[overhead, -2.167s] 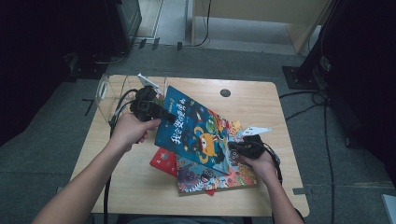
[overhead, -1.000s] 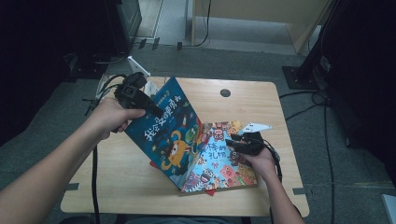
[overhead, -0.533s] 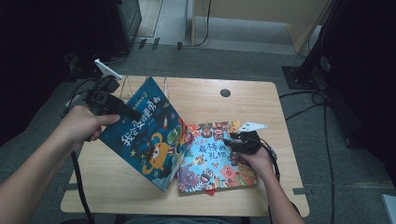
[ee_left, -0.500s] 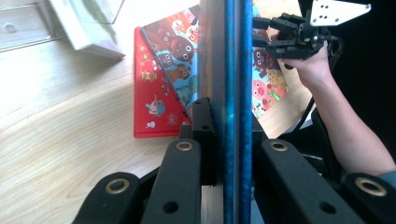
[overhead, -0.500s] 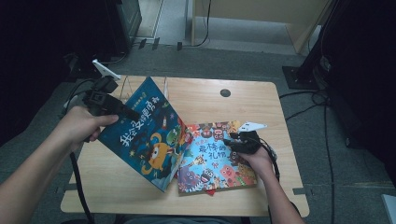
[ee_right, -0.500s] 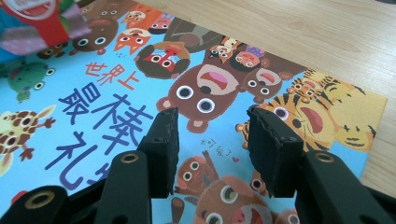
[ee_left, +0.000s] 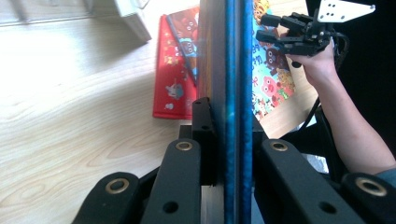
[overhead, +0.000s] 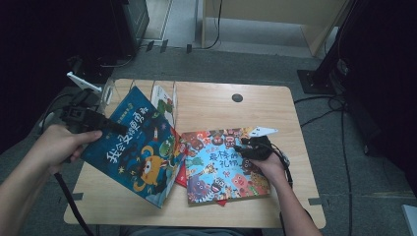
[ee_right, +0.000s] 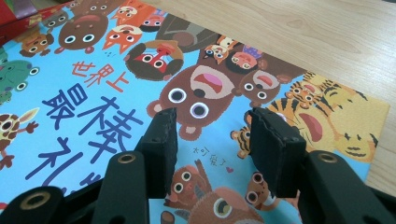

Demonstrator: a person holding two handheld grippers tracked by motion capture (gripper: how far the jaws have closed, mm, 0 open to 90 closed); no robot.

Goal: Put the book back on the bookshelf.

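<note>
- High view: the left gripper point(overhead: 101, 123) grasps the top edge of the dark blue book point(overhead: 140, 152) and holds it tilted above the left half of the bench point(overhead: 211, 103), its lower corner near the bench's front edge.
- Left gripper view: that book point(ee_left: 232, 70) runs edge-on between the fingers point(ee_left: 203, 135), clenched on its cover; a red book point(ee_left: 175, 70) lies flat on the wood.
- High view: the right gripper point(overhead: 246, 149) rests over the light blue animal book point(overhead: 223, 167), which lies flat just right of the dark blue book.
- Right gripper view: its fingers point(ee_right: 161, 137) have just been opening and stand apart above the bear's face on the cover point(ee_right: 196, 93), gripping nothing.
</note>
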